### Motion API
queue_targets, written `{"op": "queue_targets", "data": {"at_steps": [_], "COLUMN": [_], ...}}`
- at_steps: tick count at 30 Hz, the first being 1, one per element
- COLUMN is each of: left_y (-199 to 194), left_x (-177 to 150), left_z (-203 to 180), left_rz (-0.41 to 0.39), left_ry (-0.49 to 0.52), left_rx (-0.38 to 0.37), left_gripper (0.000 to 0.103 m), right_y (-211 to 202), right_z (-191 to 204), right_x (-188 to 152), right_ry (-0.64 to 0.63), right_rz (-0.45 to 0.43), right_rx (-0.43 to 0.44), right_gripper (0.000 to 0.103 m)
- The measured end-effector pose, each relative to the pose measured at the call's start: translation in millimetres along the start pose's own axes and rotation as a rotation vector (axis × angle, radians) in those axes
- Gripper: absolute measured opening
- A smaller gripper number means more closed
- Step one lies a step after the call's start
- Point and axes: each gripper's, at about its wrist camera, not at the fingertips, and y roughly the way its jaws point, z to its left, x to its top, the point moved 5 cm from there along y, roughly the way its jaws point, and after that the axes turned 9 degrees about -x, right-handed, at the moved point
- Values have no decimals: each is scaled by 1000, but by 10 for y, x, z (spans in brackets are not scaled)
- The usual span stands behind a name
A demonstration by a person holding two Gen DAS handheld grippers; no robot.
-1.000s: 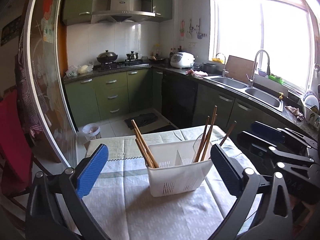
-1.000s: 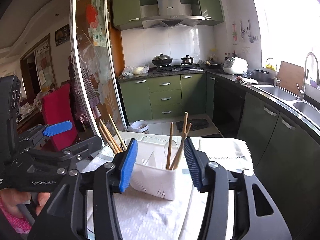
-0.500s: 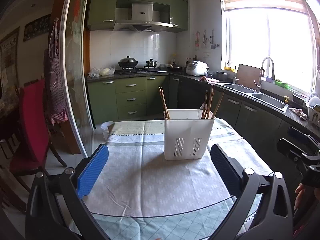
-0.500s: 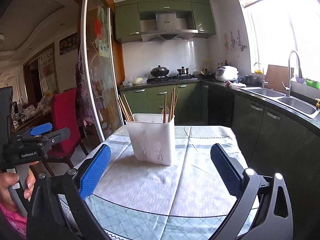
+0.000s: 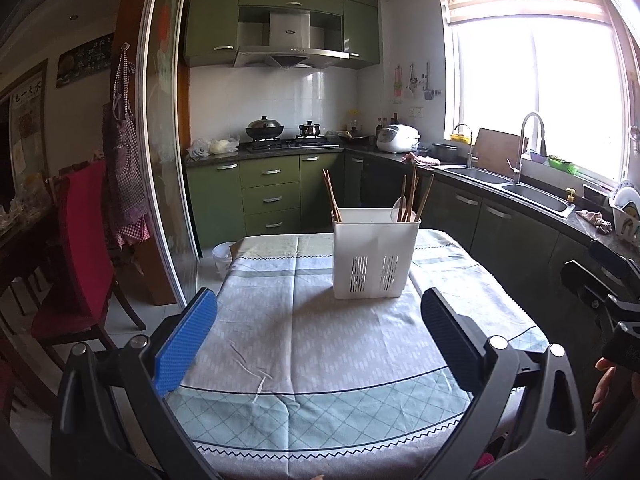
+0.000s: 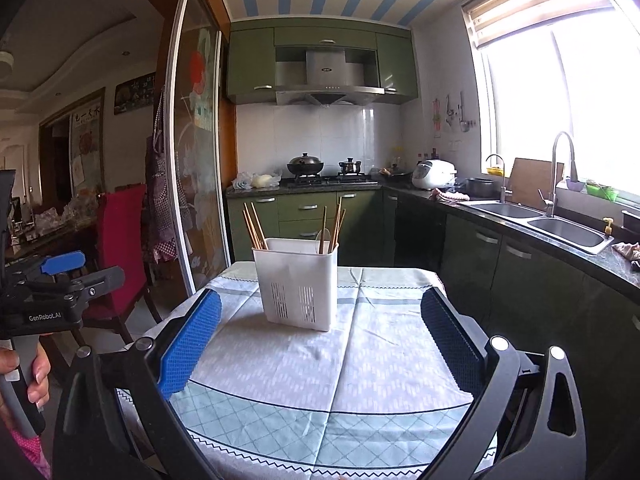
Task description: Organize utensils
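A white plastic utensil holder [image 5: 374, 254] [image 6: 298, 282] stands upright on the cloth-covered table [image 5: 320, 360] [image 6: 360, 368]. Wooden chopsticks [image 5: 331, 196] [image 6: 253, 225] lean in its left compartment. More chopsticks [image 5: 414, 196] [image 6: 334, 224] and a clear spoon [image 5: 400, 208] stand in its right compartment. My left gripper [image 5: 318, 330] is open near the table's front edge, well short of the holder, with nothing between its pads. My right gripper [image 6: 320, 332] is also wide open and holds nothing, back from the holder. Each wrist view shows the other gripper at its side edge.
A red chair [image 5: 80, 248] stands left of the table beside a sliding glass door [image 5: 164, 160]. Green kitchen cabinets [image 5: 272, 196], a stove with pots [image 5: 280, 136] and a counter with a double sink [image 5: 516, 192] lie beyond and to the right.
Both grippers have pulled back from the holder toward the table's near edge, so it looks smaller. The right gripper's jaws went from part closed around the holder to wide open.
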Motion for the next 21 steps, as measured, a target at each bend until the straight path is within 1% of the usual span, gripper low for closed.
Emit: {"op": "queue_targets", "data": {"at_steps": [2,7,14,21], "left_y": [-2,-11,4,29], "left_x": [-16,-57,-84,-97], "left_z": [19,56,115,60], "left_rz": [5,17,26,35], "left_ry": [-6,-8,-25,-10], "left_rx": [-1,3,6,7], "left_gripper": [97,97,97,97], "right_y": [37,125,187,214], "right_z": [17,61,106,101], "right_x": [-18,-21,-33,-27], "right_ry": [-4,-13,-21,-18], "right_rz": [19,34,45,47], "right_rx": [1,-3,4,3], "right_gripper": [99,99,99,99]}}
